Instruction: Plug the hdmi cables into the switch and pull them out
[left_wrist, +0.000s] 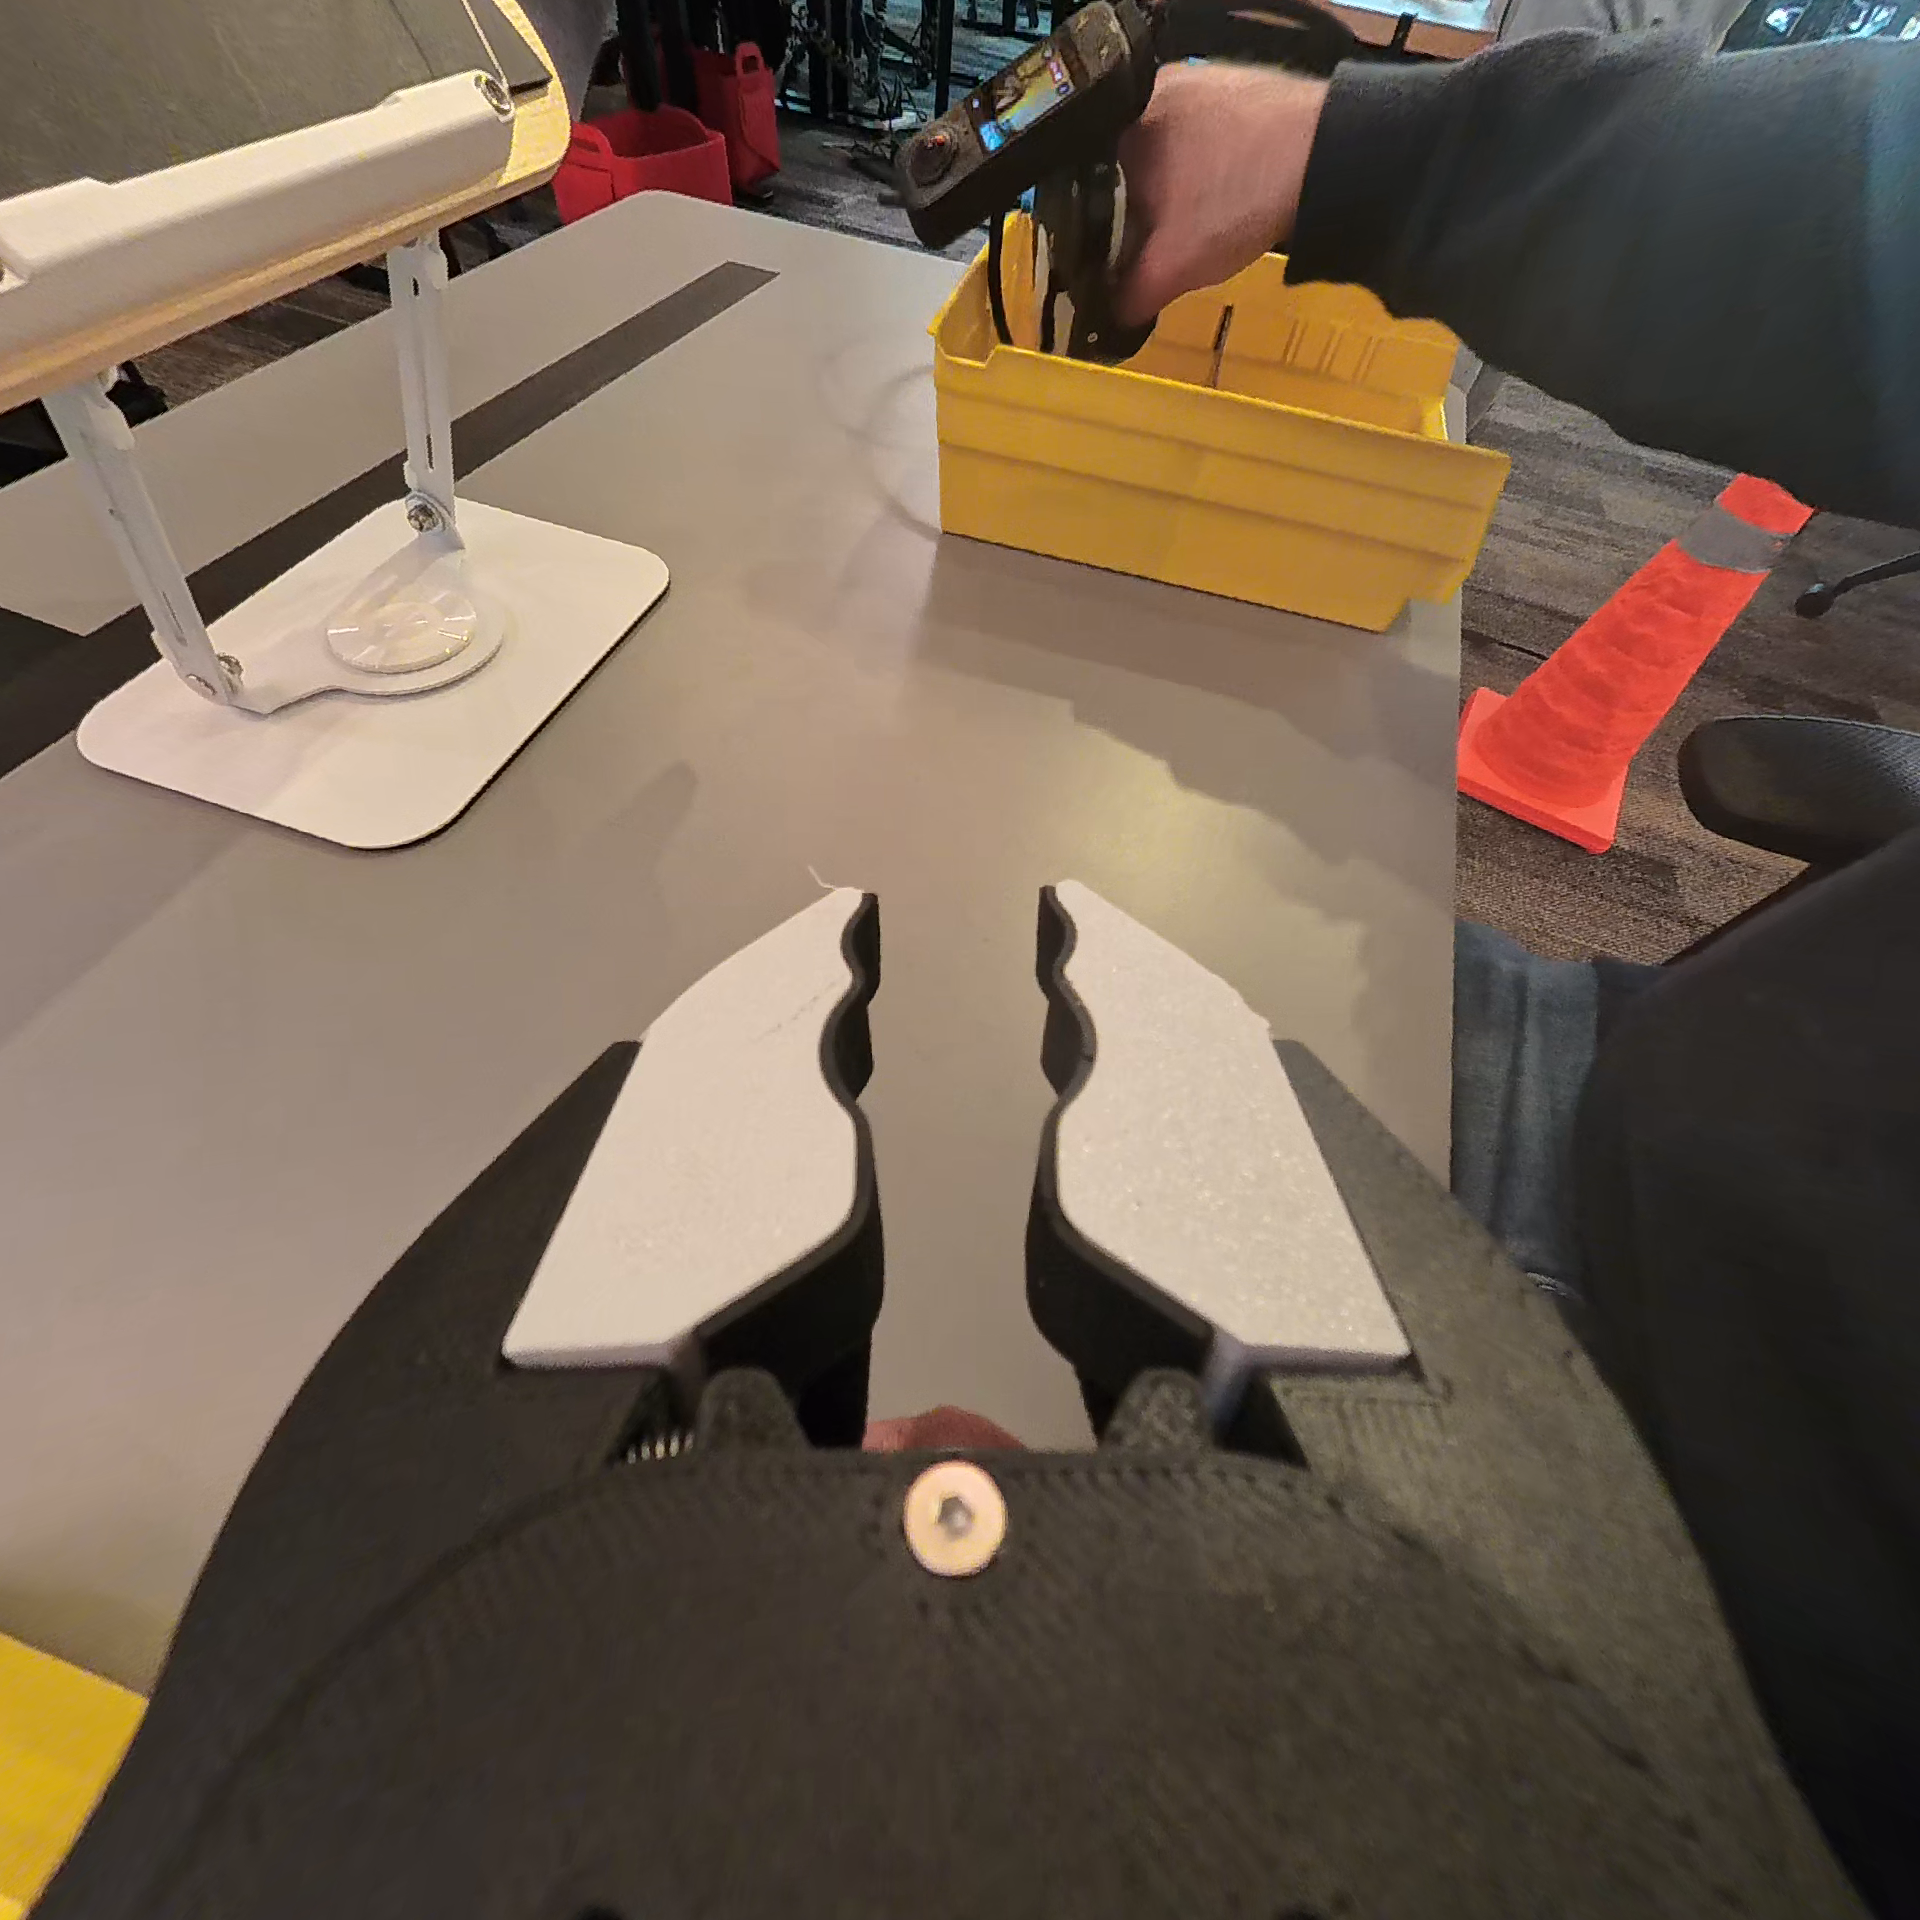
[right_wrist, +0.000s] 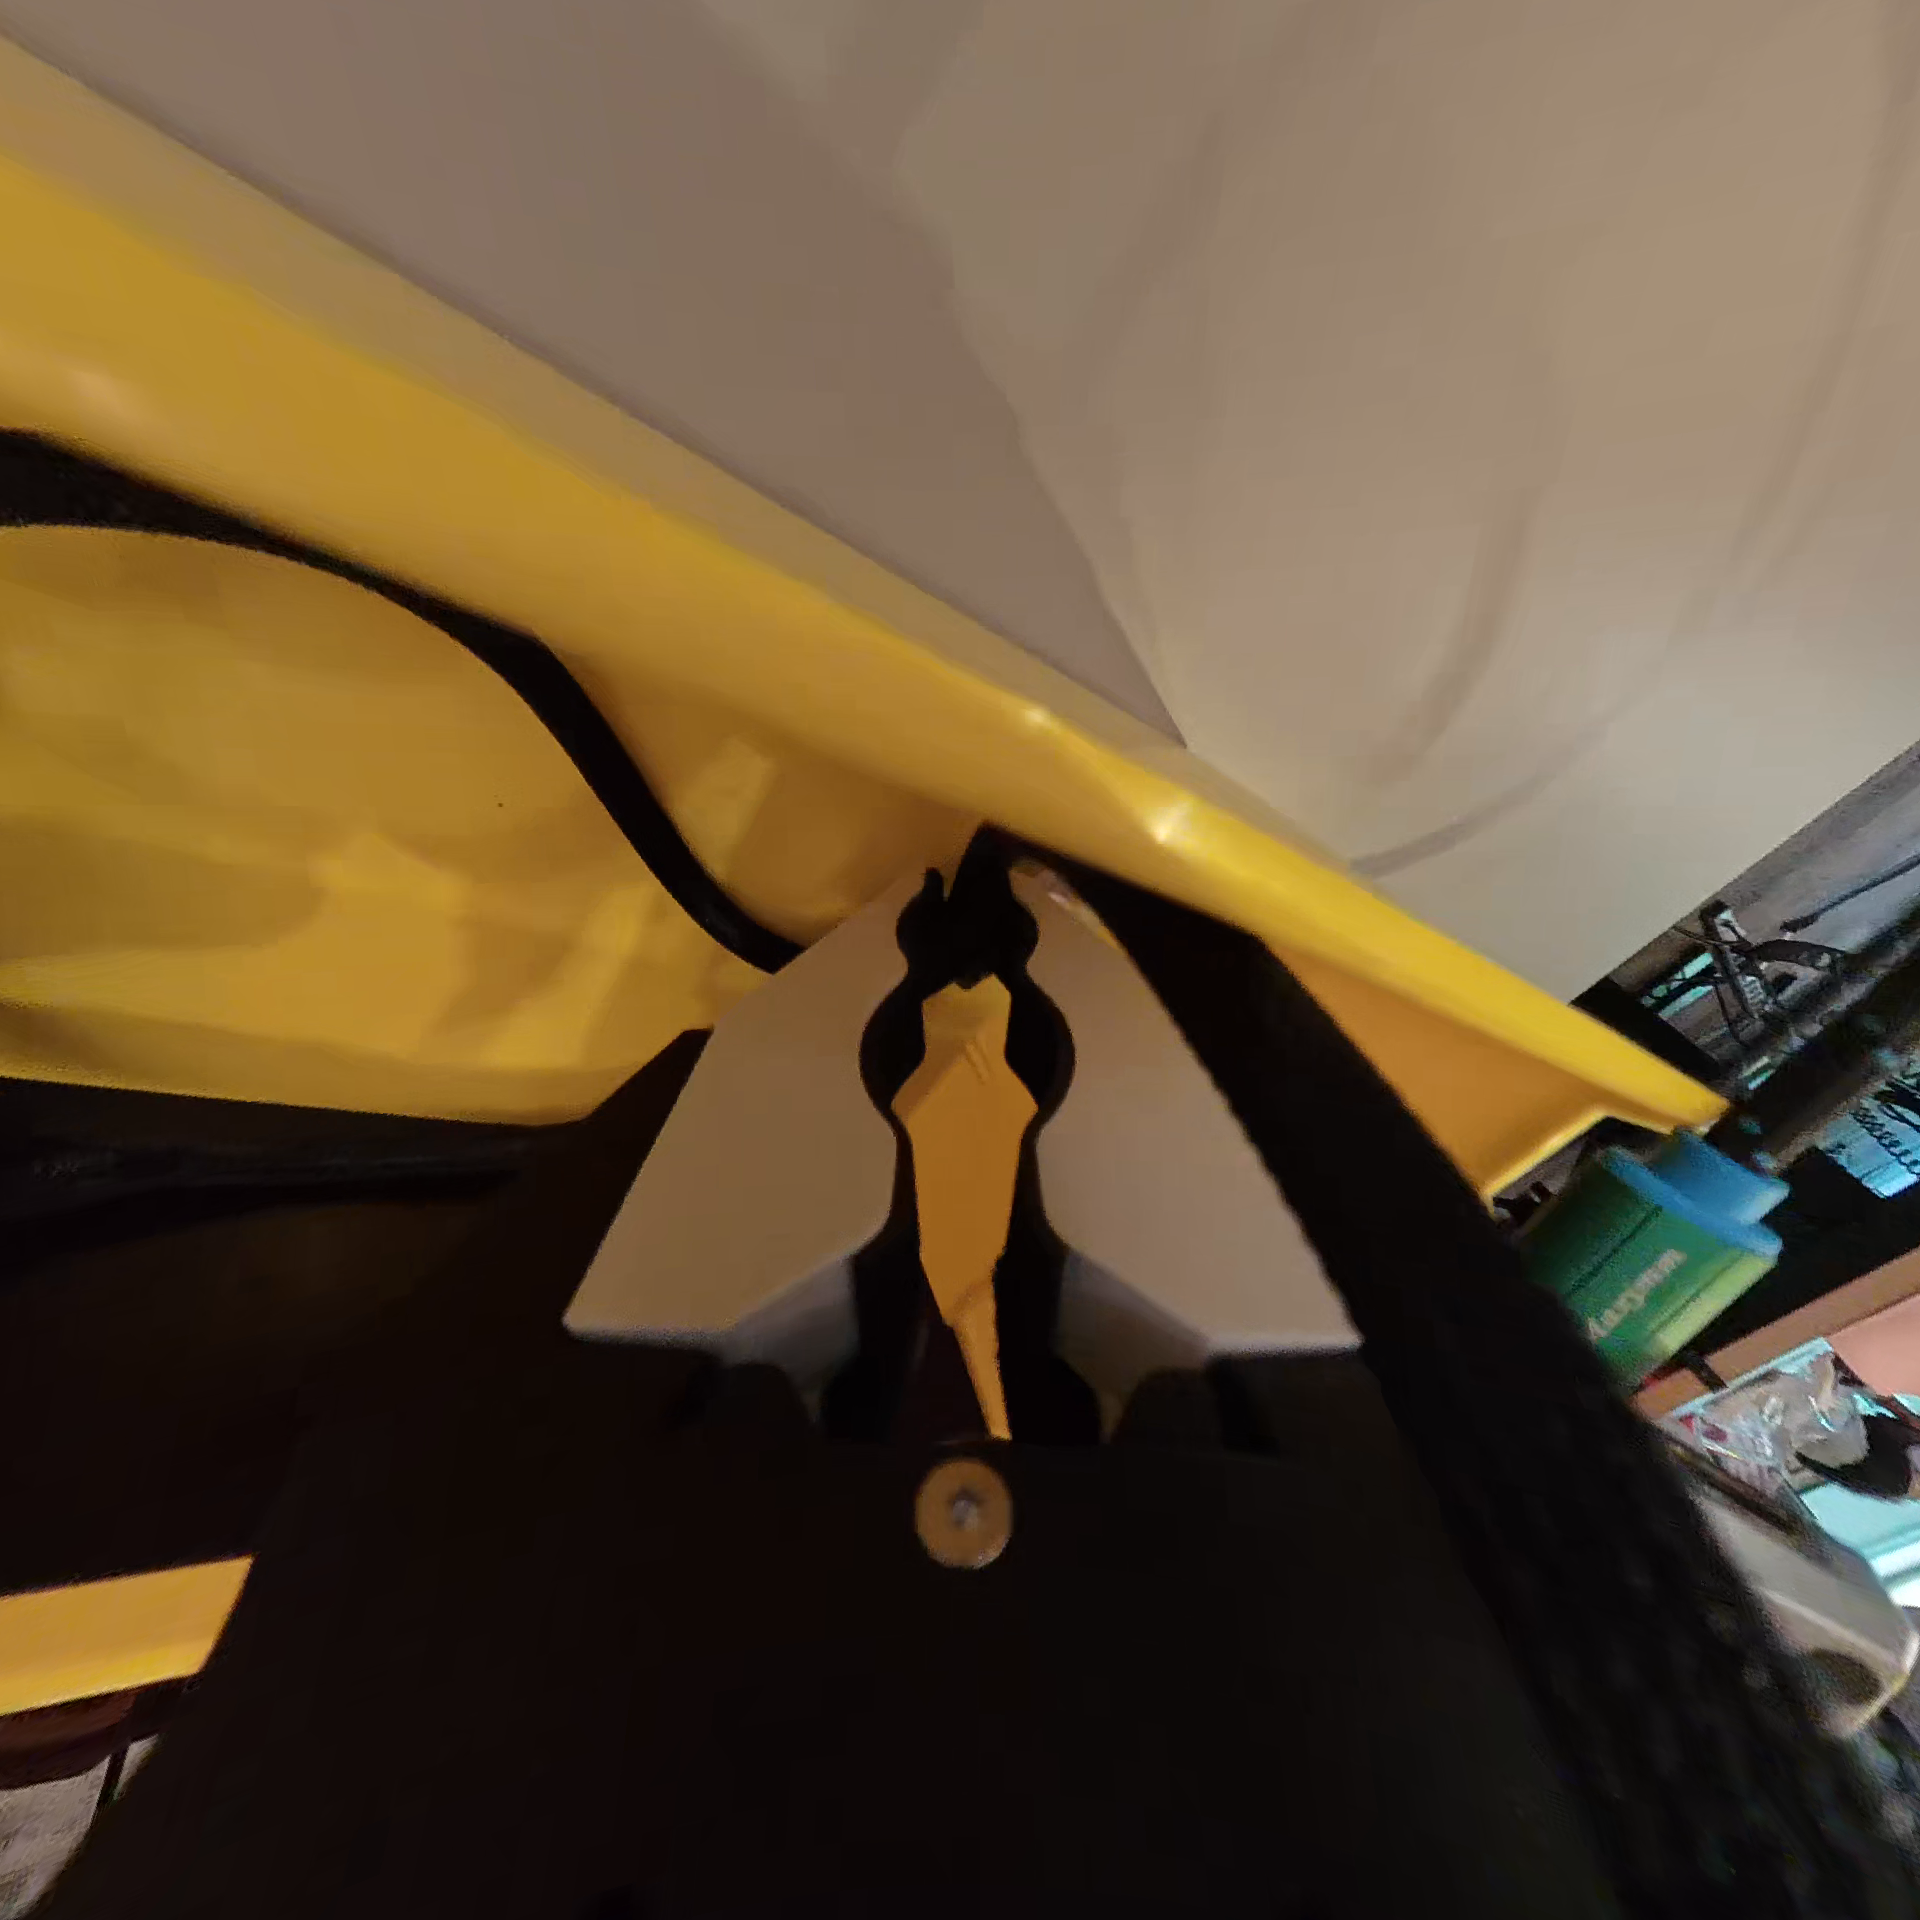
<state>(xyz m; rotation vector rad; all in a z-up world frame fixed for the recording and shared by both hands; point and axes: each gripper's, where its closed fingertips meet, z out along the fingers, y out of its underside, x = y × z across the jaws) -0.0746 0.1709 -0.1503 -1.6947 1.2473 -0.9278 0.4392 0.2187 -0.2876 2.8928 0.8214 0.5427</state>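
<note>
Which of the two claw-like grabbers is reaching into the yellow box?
The right gripper, held in the hand at the far end of the table, dips into the yellow bin. The left gripper hangs open over bare grey tabletop, away from the bin.

**Black grippers, pale fingers, dark sleeves**

The left gripper (left_wrist: 958, 935) has a black, rough-textured printed body with one silver hex screw (left_wrist: 954, 1521) at its centre. Its two fingers (left_wrist: 727, 1132) are pale grey plates with wavy black inner edges. The right gripper (right_wrist: 971, 935) is built alike. The person wears a dark sleeve (left_wrist: 1621, 239).
</note>
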